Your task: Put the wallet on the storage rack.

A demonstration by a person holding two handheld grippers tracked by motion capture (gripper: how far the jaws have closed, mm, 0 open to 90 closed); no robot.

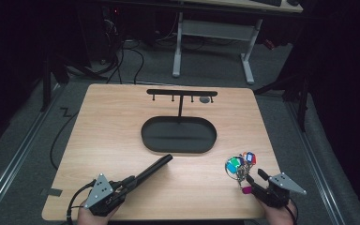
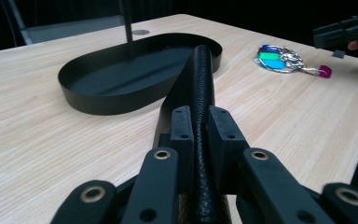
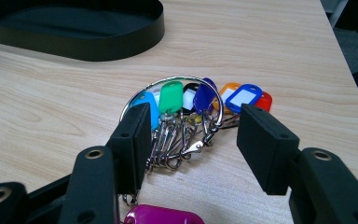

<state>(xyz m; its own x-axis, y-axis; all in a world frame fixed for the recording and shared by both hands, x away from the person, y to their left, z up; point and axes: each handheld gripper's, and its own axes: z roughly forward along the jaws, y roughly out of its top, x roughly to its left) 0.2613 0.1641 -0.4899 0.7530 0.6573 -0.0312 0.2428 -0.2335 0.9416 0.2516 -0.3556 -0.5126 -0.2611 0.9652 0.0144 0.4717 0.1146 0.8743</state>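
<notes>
Black textured rod (image 2: 201,93) sits clenched in the left gripper (image 2: 200,126), running up mid-frame. The right gripper (image 3: 191,140) stands released, its jaws flanking a metal ring of coloured plastic key tags (image 3: 191,100) at frame centre.

Each black gripper (image 1: 130,183) carries a grey three-cornered plate, brass-ringed holes and a black cable.

The table (image 1: 122,136) is pale wood-grain laminate with a smooth, faintly sheened face. At twelve o'clock on it the oval tray (image 1: 178,146) looks like matt black metal, and the black rod (image 2: 200,93) clamped in the left gripper (image 2: 200,135) has a rough, pebbled leather-like skin. At four o'clock, glossy coloured plastic key tags (image 3: 205,95) hang on a shiny metal ring (image 3: 216,105) with bright steel clips.
</notes>
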